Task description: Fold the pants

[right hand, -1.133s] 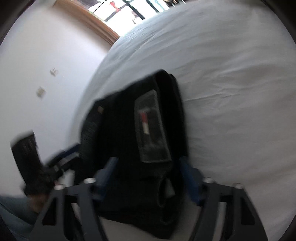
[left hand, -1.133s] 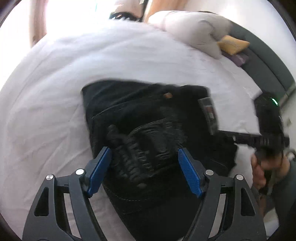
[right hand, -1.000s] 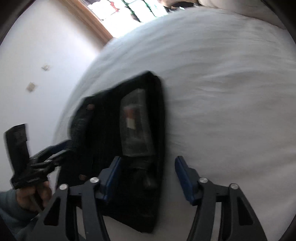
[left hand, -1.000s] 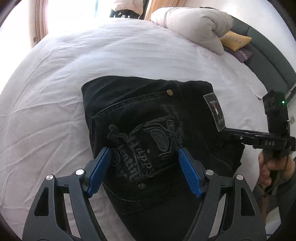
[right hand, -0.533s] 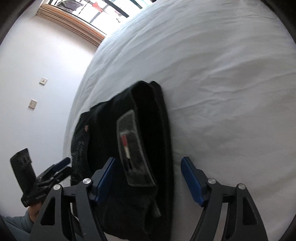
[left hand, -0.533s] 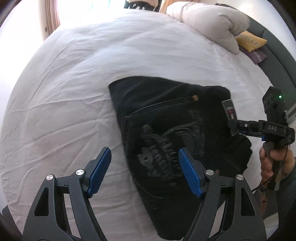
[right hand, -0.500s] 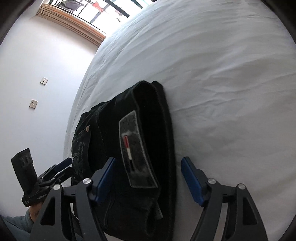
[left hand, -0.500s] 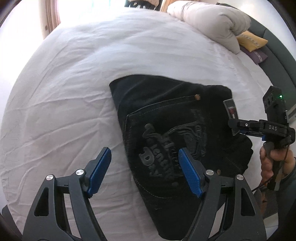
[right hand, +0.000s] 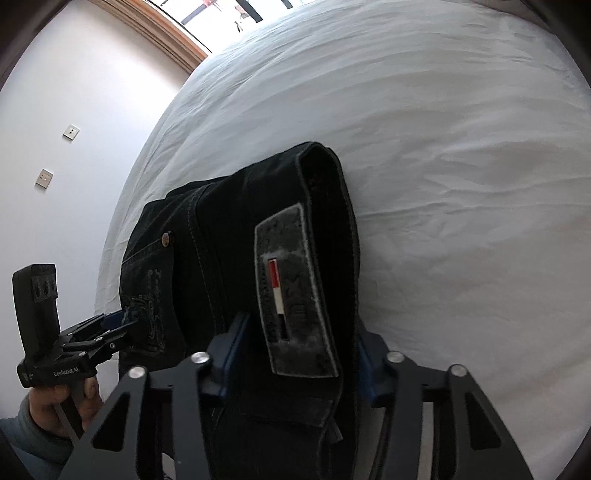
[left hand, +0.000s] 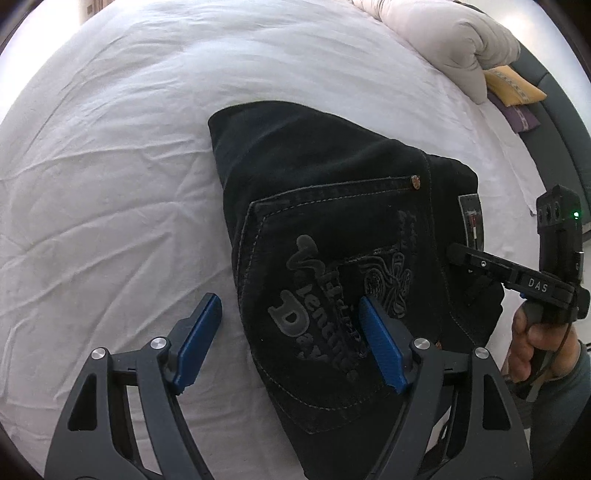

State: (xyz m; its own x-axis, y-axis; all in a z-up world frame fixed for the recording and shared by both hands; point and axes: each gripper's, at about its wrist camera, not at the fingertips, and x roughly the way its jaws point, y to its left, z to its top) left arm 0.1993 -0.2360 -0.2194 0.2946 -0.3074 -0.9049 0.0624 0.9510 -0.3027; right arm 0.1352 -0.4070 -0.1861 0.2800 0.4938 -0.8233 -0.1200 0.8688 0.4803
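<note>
Item: black denim pants (left hand: 332, 229), folded into a thick compact bundle, lying on the white-sheeted bed (left hand: 110, 166), back pocket with tonal embroidery uppermost, grey waistband patch at the edge towards the right side.

Left gripper (left hand: 291, 332): jaws released and spread wide, one blue pad above the sheet, the other over the pocket; nothing held.

Right gripper (right hand: 295, 350): jaws straddle the waistband end beside the patch; denim fills the gap, but whether they pinch it cannot be told.

Handling, as judged: heavy, stiff cloth in several layers; not slippery or fragile; stacked layers may shift or spring open.

Hold: best taken at the thick waistband edge or folded corners, catching all layers together.

Also present: cream pillow (left hand: 454, 33).
</note>
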